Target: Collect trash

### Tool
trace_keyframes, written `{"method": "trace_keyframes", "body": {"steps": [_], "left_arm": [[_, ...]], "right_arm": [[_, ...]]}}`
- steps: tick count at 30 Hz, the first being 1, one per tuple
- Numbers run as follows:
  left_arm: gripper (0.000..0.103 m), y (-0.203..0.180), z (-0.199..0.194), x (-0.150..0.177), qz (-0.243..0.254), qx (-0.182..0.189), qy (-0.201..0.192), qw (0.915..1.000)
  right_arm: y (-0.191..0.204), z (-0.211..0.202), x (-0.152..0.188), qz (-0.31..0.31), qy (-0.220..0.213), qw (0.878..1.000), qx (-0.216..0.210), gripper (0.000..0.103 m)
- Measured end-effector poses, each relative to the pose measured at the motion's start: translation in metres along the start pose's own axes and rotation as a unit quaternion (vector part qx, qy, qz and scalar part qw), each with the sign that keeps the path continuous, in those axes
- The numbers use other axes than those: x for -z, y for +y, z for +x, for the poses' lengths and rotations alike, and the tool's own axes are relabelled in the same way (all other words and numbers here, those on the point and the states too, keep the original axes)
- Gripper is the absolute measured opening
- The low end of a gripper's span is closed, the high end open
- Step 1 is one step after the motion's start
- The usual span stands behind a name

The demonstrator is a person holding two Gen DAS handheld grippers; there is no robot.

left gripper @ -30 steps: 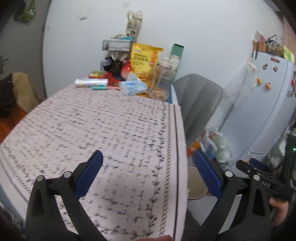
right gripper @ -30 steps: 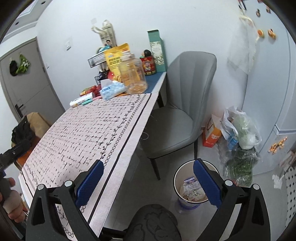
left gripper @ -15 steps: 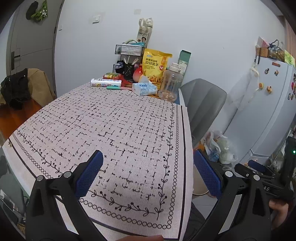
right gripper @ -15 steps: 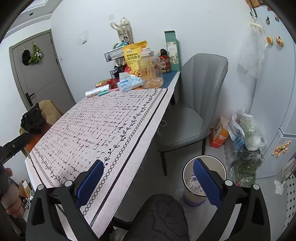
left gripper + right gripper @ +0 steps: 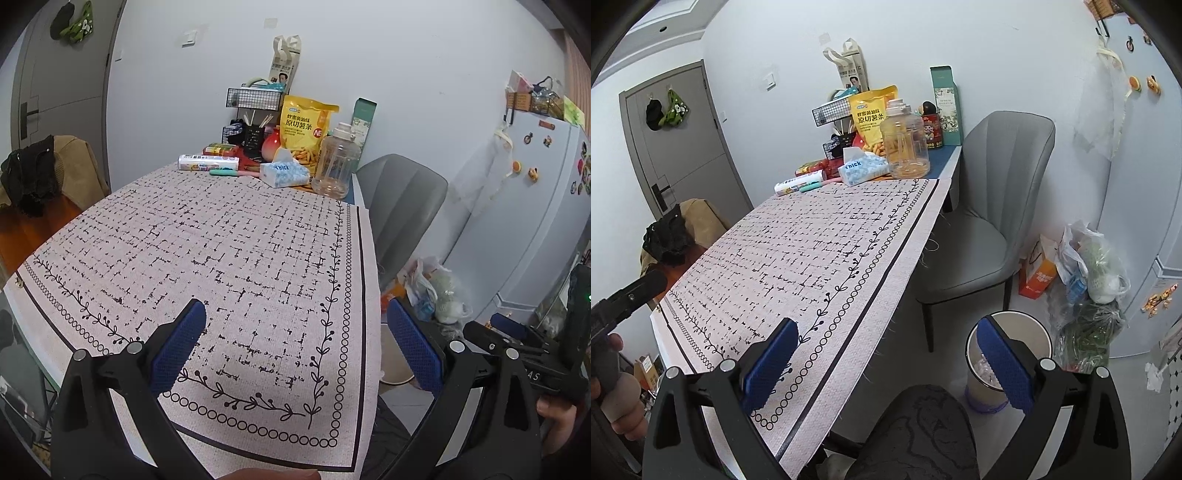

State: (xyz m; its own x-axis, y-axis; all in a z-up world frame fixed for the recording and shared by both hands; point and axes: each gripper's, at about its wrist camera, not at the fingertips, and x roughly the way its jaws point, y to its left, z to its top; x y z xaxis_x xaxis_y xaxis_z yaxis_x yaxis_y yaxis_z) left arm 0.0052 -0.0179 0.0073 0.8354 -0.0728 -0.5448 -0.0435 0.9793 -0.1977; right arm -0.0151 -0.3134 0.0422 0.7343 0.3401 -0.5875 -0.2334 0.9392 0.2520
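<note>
Right gripper point(image 5: 886, 363) gapes above bin point(image 5: 1039, 334) holding seemingly clear wrappers.

The tissue pack point(image 5: 284, 174) reads "Thick"; the yellow snack bag point(image 5: 303, 127) reads "原切薯条".

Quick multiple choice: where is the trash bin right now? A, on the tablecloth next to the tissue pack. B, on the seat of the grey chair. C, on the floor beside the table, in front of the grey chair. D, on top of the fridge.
C: the right wrist view shows the trash bin standing on the floor, beside the table and in front of the grey chair, with wrappers inside.
</note>
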Motion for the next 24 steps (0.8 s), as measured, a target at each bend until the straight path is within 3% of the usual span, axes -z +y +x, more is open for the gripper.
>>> {"method": "trace_keyframes", "body": {"steps": [24], "left_arm": [[0.097, 0.008, 0.001, 0.007, -0.018, -0.001, 0.005, 0.9998]], "right_arm": [[0.010, 0.003, 0.003, -0.010, -0.003, 1.000, -0.013, 0.095]]}}
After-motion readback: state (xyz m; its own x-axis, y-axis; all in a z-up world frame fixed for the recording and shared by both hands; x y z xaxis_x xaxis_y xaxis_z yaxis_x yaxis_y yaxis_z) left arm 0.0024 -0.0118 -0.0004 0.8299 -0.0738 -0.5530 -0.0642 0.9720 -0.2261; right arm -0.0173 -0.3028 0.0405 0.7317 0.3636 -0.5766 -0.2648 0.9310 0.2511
